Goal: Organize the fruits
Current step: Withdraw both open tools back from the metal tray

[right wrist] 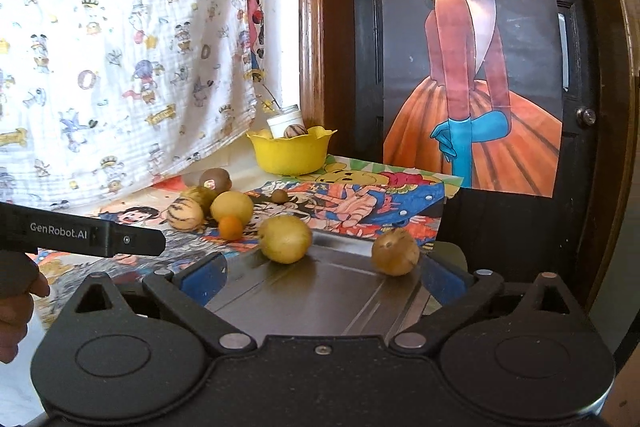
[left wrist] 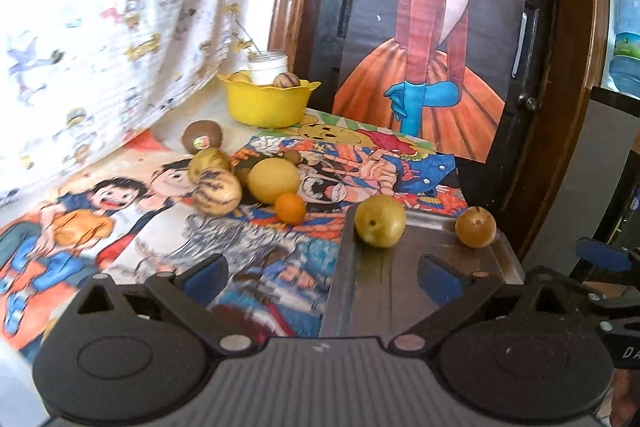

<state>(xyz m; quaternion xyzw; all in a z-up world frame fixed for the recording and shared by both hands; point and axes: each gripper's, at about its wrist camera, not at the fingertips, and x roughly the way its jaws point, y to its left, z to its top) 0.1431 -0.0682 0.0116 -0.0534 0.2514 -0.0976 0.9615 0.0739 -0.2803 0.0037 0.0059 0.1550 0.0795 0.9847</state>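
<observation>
Fruit scattered over counter (left wrist: 168, 239) covered in cartoon posters. Metal tray (left wrist: 384, 291) at near right, carrying two yellowish-green round fruits: one (left wrist: 380, 221) at tray's far left edge, another, browner (left wrist: 475, 227), at far right corner, well apart. Left of tray, loose cluster on posters: small orange citrus (left wrist: 289, 207), yellow lemon-like fruit (left wrist: 273, 180) just behind it, two striped pepino melons (left wrist: 218, 192) side by side, brown kiwi with sticker (left wrist: 202, 137) farther back. Yellow scalloped bowl (left wrist: 267, 103) at back of counter, holding another striped fruit and a yellow one, white jar (left wrist: 267, 67) behind its rim. Left hand-held gripper (left wrist: 320, 277) spread wide, nothing between blue pads, hovering over tray's near left edge. Right hand-held gripper (right wrist: 324, 277) likewise gaping, empty, over tray, both tray fruits beyond its fingertips, untouched. Patterned white cloth (left wrist: 100, 27) hanging at left; painted poster of a woman in orange skirt (left wrist: 432, 47) against dark door behind.
</observation>
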